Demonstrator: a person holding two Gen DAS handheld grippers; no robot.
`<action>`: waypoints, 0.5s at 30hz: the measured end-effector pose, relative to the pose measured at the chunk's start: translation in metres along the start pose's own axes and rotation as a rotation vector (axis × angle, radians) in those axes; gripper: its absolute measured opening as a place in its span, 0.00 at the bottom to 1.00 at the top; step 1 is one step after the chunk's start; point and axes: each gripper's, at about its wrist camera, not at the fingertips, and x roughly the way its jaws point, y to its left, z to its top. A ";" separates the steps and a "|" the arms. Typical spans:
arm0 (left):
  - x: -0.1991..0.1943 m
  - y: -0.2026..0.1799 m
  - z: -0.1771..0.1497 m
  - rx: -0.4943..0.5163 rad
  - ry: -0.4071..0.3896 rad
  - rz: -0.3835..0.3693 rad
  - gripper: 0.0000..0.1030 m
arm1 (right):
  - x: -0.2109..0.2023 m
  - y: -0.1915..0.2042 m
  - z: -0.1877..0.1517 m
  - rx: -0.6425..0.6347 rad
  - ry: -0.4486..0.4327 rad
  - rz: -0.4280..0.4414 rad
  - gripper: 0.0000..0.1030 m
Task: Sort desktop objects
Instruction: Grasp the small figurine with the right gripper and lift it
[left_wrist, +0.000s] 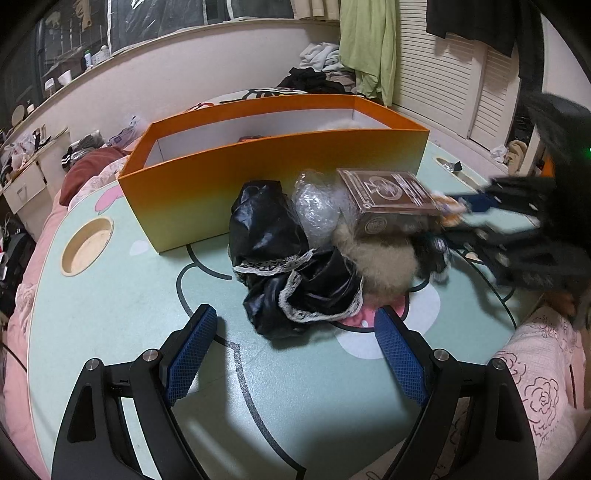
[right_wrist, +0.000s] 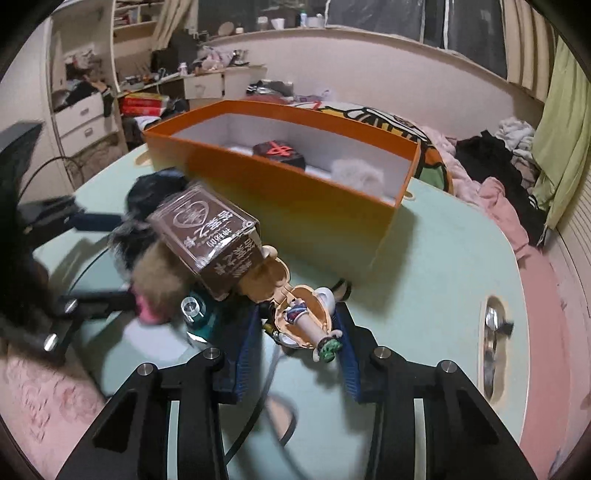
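Note:
A pile lies on the pale green table (left_wrist: 122, 306) in front of an orange box (left_wrist: 258, 177): black lace-trimmed cloth (left_wrist: 295, 273), bubble wrap (left_wrist: 317, 210), a beige fur ball (left_wrist: 384, 262) and a brown card box (left_wrist: 391, 199) on top. My left gripper (left_wrist: 295, 325) is open, just short of the black cloth. My right gripper (right_wrist: 299, 321) is closed around a small tan figurine toy (right_wrist: 299, 310), beside the brown card box (right_wrist: 210, 236). It shows blurred at the right of the left wrist view (left_wrist: 480, 218).
The orange box (right_wrist: 295, 192) holds a black box with a red mark (right_wrist: 279, 155) and a white fluffy thing (right_wrist: 358, 173). The table has round cup holes (left_wrist: 86, 245) (right_wrist: 493, 332). Pink bedding surrounds the table. A teal bottle (right_wrist: 199, 314) lies by the right fingers.

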 end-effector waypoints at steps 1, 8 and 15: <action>0.000 -0.001 0.000 0.000 0.000 -0.001 0.84 | -0.004 0.002 -0.004 0.015 -0.001 0.001 0.38; -0.004 0.010 0.001 -0.062 -0.017 -0.060 0.84 | -0.032 0.005 -0.041 0.137 -0.006 -0.064 0.54; -0.008 0.030 0.014 -0.178 -0.055 -0.120 0.84 | -0.032 0.008 -0.034 0.126 -0.045 -0.142 0.70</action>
